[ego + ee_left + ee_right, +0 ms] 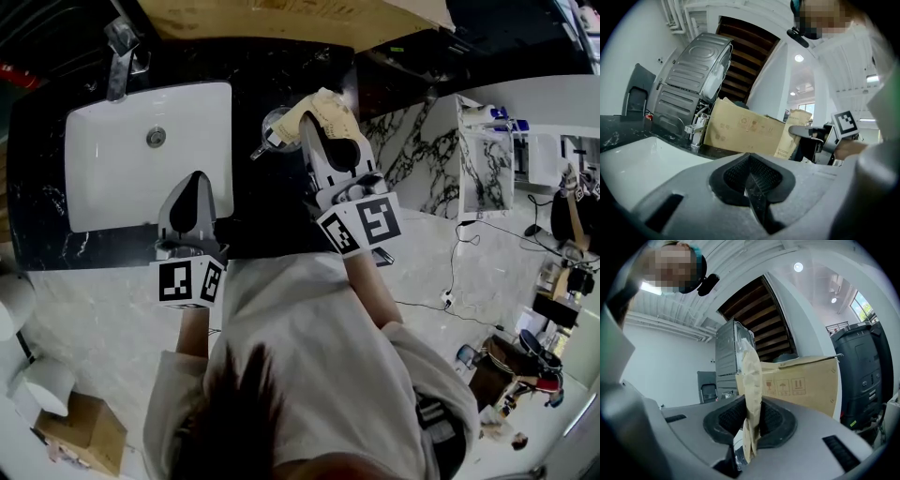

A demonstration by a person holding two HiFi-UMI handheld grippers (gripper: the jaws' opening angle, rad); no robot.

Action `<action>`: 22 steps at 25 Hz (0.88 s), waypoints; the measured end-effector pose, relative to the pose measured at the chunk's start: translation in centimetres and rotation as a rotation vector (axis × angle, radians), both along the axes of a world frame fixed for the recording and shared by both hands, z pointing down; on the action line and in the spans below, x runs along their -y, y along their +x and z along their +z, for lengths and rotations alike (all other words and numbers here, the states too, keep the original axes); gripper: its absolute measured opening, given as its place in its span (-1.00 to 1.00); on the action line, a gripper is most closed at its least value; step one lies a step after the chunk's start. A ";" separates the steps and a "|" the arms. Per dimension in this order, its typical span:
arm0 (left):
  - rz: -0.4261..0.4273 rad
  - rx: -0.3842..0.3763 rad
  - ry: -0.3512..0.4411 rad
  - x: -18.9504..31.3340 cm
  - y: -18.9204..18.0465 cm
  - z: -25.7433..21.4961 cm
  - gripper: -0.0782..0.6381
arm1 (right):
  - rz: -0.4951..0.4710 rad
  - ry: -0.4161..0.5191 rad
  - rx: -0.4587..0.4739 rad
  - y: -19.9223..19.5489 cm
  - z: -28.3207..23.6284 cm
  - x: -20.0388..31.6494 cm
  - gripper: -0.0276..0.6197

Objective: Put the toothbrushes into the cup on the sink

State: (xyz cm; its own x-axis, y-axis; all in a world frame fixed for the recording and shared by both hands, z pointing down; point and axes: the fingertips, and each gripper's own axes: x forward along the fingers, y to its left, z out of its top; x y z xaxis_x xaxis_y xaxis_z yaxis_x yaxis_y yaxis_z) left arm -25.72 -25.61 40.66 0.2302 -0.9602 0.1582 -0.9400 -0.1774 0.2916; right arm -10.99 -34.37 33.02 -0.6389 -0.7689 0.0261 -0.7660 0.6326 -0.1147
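A tan paper toothbrush packet [325, 105] is held in my right gripper [320, 127], above the black counter just right of the white sink [103, 178]. In the right gripper view the packet [752, 390] stands upright, pinched between the black pads of my right gripper [749, 427]. A clear glass cup [274, 128] stands on the counter beside the packet's left edge. My left gripper [197, 180] hovers over the sink's front right corner. In its own view my left gripper [751, 176] has its jaws shut with nothing between them. No bare toothbrush is visible.
A chrome faucet [119, 61] stands at the sink's back left. A brown cardboard box [740, 133] leans behind the counter. A marble-patterned cabinet [422, 150] stands to the right, and the floor beyond it holds cables and gear [525, 356].
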 end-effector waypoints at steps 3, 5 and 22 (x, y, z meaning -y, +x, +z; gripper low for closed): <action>0.003 0.003 0.000 0.1 0.2 -0.1 -0.76 | -0.006 -0.014 -0.016 -0.2 1.4 0.0 -0.74; 0.006 0.004 0.003 0.2 0.3 -0.3 -0.76 | -0.014 -0.025 -0.027 -0.3 2.4 0.0 -0.74; 0.025 0.023 0.016 0.8 1.4 -1.2 -0.76 | -0.005 -0.066 -0.133 -0.6 7.8 0.5 -0.74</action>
